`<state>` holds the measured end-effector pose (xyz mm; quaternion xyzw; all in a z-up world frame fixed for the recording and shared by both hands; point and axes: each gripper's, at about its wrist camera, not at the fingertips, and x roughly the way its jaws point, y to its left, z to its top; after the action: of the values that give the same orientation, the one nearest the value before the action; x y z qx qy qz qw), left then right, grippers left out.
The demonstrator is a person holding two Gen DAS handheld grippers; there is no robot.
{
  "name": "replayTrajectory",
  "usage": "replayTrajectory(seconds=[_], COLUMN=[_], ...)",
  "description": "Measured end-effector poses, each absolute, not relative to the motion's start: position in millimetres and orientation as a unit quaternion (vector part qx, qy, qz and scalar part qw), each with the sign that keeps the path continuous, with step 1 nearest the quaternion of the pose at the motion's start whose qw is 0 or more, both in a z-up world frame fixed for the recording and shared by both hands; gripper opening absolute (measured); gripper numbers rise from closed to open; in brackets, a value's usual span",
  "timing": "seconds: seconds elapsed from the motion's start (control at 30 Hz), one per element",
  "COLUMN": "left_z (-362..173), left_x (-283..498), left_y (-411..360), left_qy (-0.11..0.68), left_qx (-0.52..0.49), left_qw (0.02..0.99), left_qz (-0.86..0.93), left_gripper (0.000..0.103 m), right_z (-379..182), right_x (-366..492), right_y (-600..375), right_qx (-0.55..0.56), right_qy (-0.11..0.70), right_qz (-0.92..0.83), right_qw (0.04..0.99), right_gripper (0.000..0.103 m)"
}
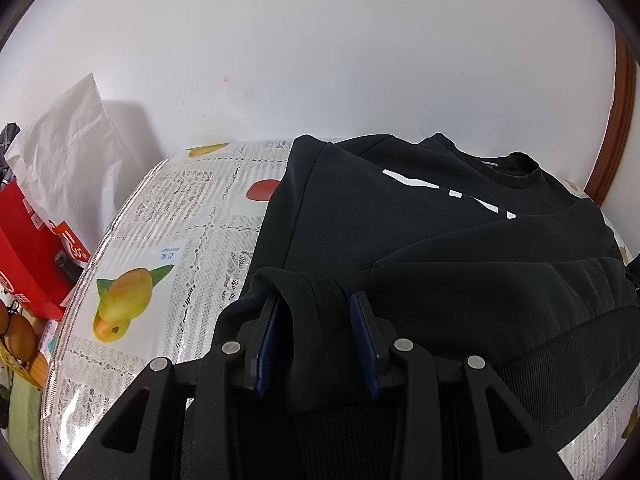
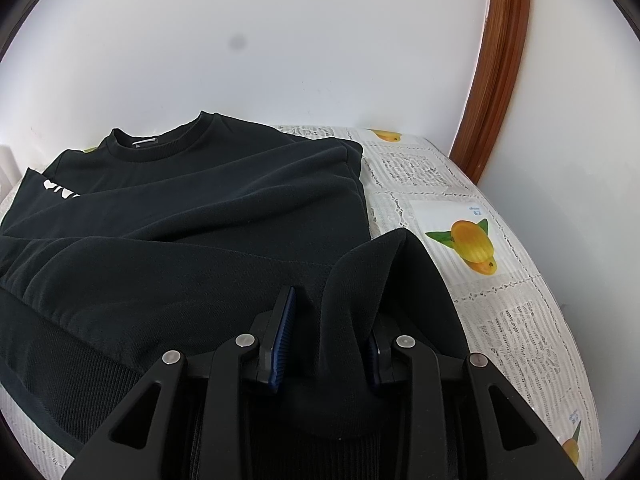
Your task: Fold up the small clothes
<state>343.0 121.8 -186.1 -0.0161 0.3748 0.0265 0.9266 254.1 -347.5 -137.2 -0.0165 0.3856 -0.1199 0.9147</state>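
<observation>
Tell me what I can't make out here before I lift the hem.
- White print on the sweatshirt: covered by a folded sleeve in the left wrist view, cut off by the edge in the right.
- Left gripper and right gripper: bunched fabric hides whether the pads pinch.
- Red box: cut off at the left edge.

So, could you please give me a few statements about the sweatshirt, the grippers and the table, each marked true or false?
1. The sweatshirt is black with white print. True.
2. The left gripper hangs above bare tablecloth. False: sweatshirt fabric sits between its fingers.
3. The right gripper has a fold of the sweatshirt between its fingers. True.
4. The tablecloth is plain blue. False: it is white lace-patterned with printed mangoes.
5. A red box stands left of the table. True.
</observation>
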Motion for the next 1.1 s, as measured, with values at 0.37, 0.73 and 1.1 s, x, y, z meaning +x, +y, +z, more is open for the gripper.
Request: replayTrajectory(seconds=[0.37, 0.73, 1.1], left_z=[-186, -186, -185], left_x=[343, 344, 340], left_y=[122, 122, 135], left_qy=[0.375, 0.375, 0.37], left_qx=[-0.017, -0.02, -0.062], left_qw=[0.927, 0.927, 0.927], left_qz=[0.026, 0.025, 0.006], left_gripper=[0.034, 0.034, 0.048], right_z=[-137, -137, -134], right_x=[254, 254, 250], right_y=[-348, -348, -354], right_qx=[-0.017, -0.017, 0.002], right_qy=[0.386, 0.386, 0.378], right_qz=[-0.12, -0.119, -0.108], right_qw=[0.915, 0.915, 0.919], right_gripper=[0.03, 0.031, 0.033])
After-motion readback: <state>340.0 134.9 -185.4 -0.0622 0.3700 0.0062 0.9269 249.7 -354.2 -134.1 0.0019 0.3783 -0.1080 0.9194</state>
